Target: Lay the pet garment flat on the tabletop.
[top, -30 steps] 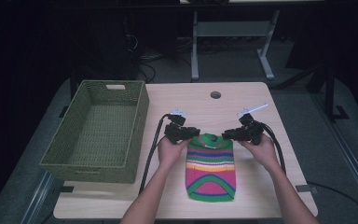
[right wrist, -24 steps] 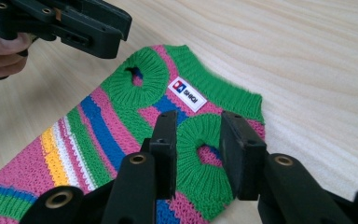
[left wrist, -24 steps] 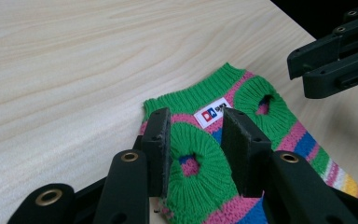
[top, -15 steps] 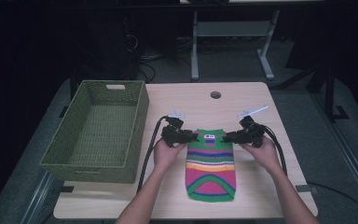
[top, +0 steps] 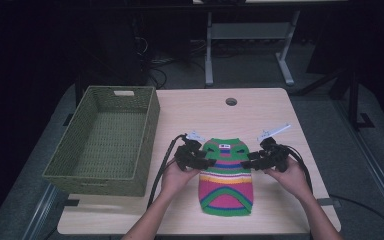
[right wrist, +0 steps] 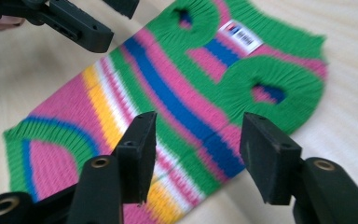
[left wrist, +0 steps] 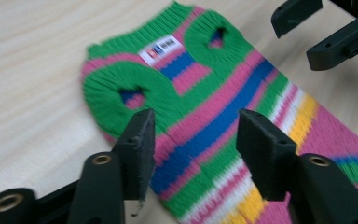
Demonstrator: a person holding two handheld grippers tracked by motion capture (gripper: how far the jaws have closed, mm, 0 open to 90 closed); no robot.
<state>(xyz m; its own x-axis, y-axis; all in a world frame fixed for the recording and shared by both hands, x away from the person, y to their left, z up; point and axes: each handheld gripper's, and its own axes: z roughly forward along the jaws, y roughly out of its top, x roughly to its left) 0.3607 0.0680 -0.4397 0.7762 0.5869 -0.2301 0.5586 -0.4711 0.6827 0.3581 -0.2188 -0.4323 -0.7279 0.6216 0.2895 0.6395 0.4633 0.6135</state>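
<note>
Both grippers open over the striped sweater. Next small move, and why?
Probably bring both sets of fingers down onto the sweater's side edges and close. The left gripper and right gripper have just been opening, nothing is gripped, the sweater lies flat, and the basket is empty.

Dim, dark-edged high view; bright, evenly lit, slightly motion-blurred gripper views.

Sweater [top: 226, 179] — ribbed knit cloth, matt, coarse yarn in green, pink, blue, yellow and white bands; small smooth printed label [left wrist: 161, 48] sewn at the neck; bench [top: 260, 112] — pale wood-grain top, smooth, low sheen; basket [top: 75, 165] — woven olive fibre, rough, matt; left tool [left wrist: 193, 140] and right tool [right wrist: 196, 144] — black plastic, matt, with brass-look screw inserts.
</note>
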